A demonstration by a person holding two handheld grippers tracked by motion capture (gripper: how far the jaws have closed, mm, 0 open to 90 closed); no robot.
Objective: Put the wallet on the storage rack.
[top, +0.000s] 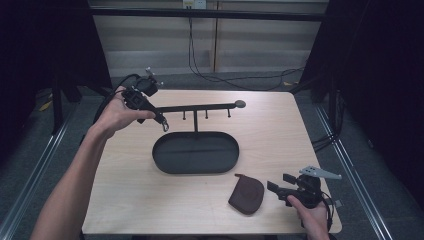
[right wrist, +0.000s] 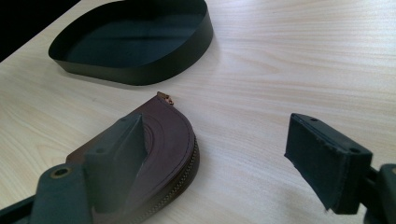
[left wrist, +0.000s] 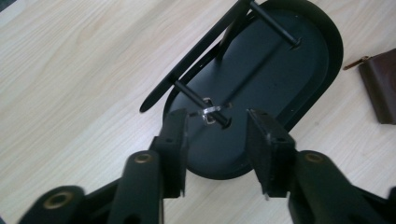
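Observation:
A black stand has an oval tray base (top: 215, 156) and a crossbar (top: 205, 107) with short pegs. My left gripper (top: 160, 119) is held at the bar's left end, and a small metal ring (top: 165, 126) hangs just under its tips. In the left gripper view the ring (left wrist: 210, 112) sits on a peg above the tray (left wrist: 280, 60). My left gripper (left wrist: 217, 116) is open there, its pads clear of the ring on both sides. A brown leather pouch (top: 247, 193) lies near the front edge. My right gripper (top: 279, 186) rests open beside the pouch (right wrist: 163, 140).
The tray's wall (right wrist: 140, 70) stands beyond the pouch in the right gripper view. Bare wooden tabletop (top: 270, 135) stretches to the right of the stand. Cables trail on the floor behind the table (top: 225, 77).

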